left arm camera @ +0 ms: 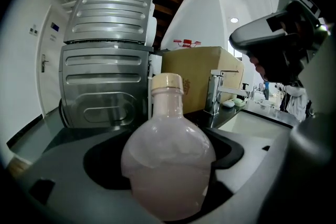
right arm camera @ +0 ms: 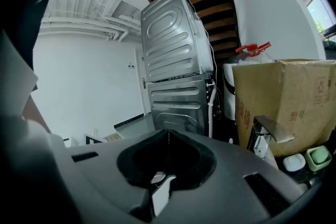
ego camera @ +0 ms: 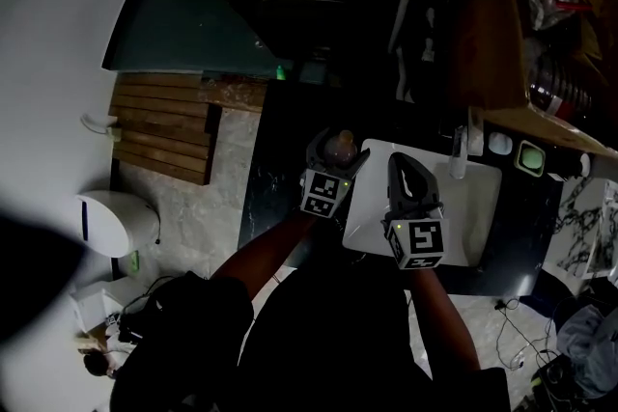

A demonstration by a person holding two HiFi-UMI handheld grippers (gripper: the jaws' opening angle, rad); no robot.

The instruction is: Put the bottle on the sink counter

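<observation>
A cloudy pink bottle point(left arm camera: 168, 165), cream cap point(left arm camera: 166, 81), white sink point(ego camera: 478, 207), black counter point(ego camera: 275, 169), brown box point(left arm camera: 199, 73).

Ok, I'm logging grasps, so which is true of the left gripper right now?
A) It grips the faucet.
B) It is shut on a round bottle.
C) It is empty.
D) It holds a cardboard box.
B: the left gripper has its jaws closed round the belly of the upright, capped bottle, as its own view shows.
</observation>
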